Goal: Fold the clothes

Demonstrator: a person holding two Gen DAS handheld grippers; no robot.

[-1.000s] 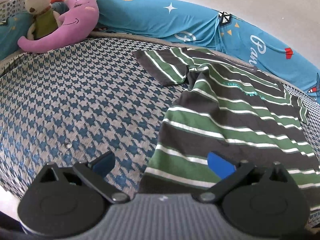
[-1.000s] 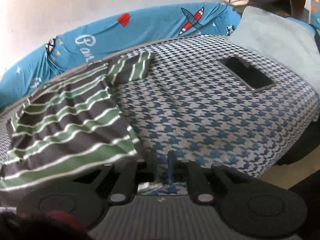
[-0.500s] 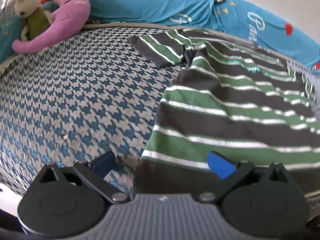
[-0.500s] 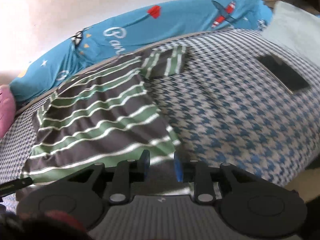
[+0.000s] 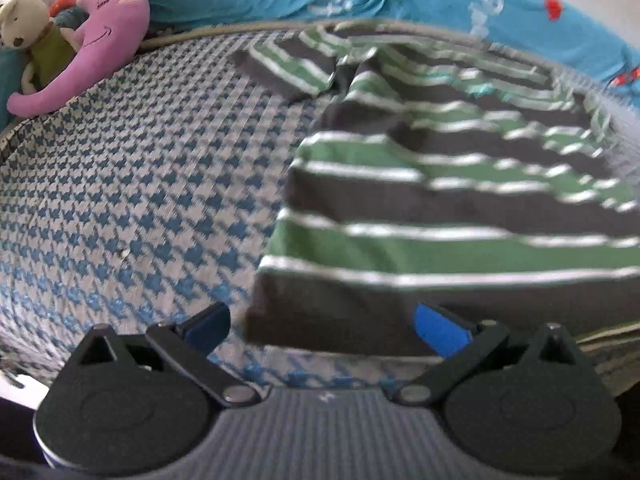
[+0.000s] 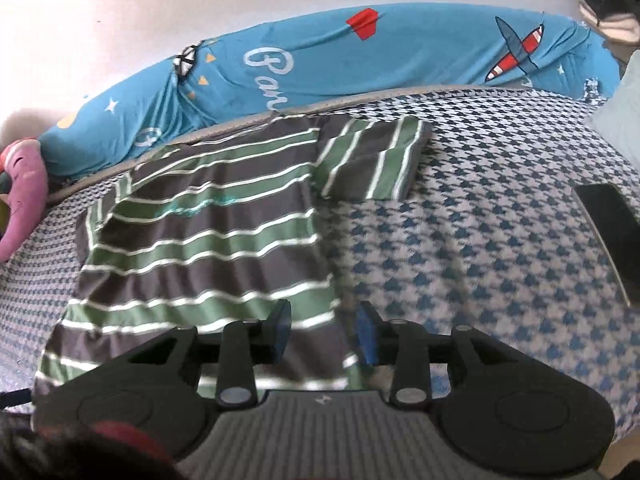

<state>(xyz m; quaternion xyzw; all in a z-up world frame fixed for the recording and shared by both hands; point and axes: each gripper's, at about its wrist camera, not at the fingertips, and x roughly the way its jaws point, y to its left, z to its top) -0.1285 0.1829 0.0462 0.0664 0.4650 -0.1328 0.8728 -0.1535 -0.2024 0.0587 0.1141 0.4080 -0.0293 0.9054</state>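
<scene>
The bed (image 5: pixel 120 184) lay under a blue-and-white houndstooth cover, with a blue bolster (image 6: pixel 360 60) along its far edge. The shirt (image 6: pixel 208 240), striped grey, green and white, was spread flat on the bed against the bolster, one sleeve (image 6: pixel 372 160) turned out to the side. A purple plush (image 5: pixel 100 48) and a small toy bear (image 5: pixel 24 28) sat at the bed's far corner. A dark phone (image 6: pixel 612 236) lay on the cover, well apart from the shirt. The left tongs (image 5: pixel 322 326) stood wide open over the shirt's near hem corner, gripping nothing. The right tongs (image 6: pixel 324 334) were narrowly parted, straddling the hem's other corner, not closed on it.
</scene>
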